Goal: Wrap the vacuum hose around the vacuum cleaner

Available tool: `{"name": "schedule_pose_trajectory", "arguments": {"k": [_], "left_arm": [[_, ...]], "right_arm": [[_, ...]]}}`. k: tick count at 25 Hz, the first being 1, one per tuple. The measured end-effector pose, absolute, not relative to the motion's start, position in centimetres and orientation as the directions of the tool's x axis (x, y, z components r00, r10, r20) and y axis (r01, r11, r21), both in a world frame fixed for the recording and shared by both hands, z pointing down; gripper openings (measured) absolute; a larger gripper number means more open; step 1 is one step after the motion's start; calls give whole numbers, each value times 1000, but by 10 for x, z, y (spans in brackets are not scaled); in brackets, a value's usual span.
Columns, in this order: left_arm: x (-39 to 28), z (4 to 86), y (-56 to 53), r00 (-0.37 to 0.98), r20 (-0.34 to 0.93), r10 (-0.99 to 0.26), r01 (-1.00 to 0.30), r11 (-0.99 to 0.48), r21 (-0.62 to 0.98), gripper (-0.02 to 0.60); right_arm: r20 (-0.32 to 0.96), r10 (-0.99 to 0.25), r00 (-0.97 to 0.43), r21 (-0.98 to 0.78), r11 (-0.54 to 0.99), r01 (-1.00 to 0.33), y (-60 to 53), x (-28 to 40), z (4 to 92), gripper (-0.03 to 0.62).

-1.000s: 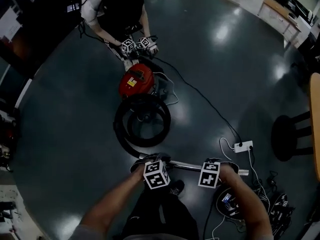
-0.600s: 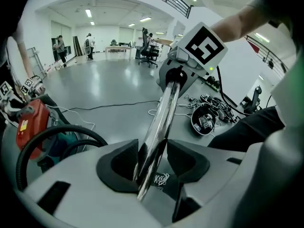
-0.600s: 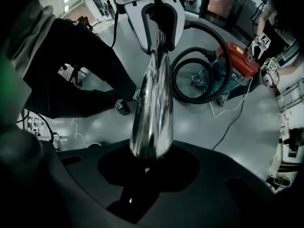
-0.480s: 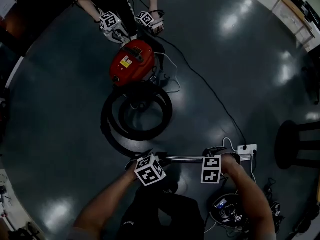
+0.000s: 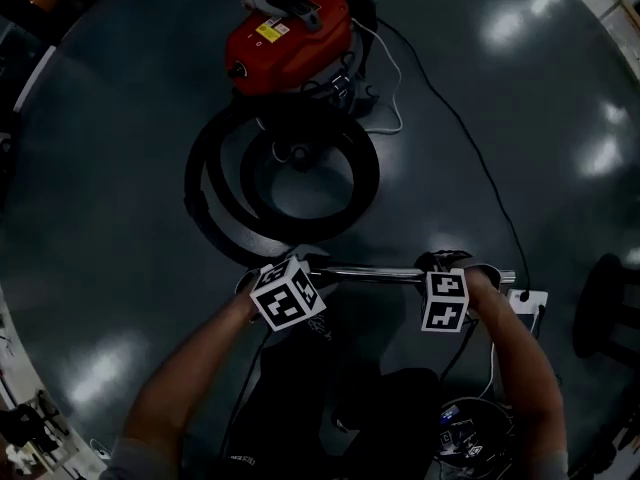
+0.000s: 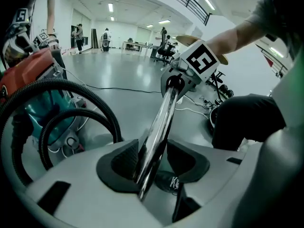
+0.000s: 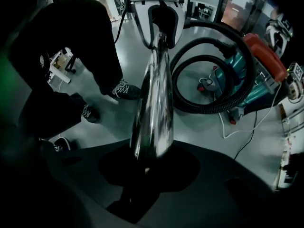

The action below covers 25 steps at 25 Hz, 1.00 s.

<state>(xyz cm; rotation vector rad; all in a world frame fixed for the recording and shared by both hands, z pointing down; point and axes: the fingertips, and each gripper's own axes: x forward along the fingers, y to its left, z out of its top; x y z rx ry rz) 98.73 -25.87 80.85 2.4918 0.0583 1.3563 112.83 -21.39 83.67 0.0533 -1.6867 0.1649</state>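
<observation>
Left tongs [image 6: 153,158] and right tongs [image 7: 149,160] each clamp the shiny chrome wand tube [image 5: 375,275]; the black ribbed hose [image 5: 200,193] lies coiled beyond them, beside the red vacuum cleaner [image 5: 285,38]. The slick tube could twist loose, so the coil might spring open.

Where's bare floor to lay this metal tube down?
Bare floor for the metal tube lies left of the coiled hose and right of the black cable. Crowded around the vacuum cleaner and by the power strip, lower right.
</observation>
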Motion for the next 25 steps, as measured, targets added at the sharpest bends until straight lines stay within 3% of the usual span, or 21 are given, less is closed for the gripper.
{"name": "schedule_pose_trajectory", "arguments": {"k": [10,25], "left_arm": [[971,940,-259,525,845,100,-125,-973,193,196],[949,1040,-297,480,877,-11,-173,-982,82,196]], "right_arm": [[985,22,-168,-25,1000,-17,-235,1113,974,104],[973,-55,-223,54,998,-9,-279,1088,1085,104]]}}
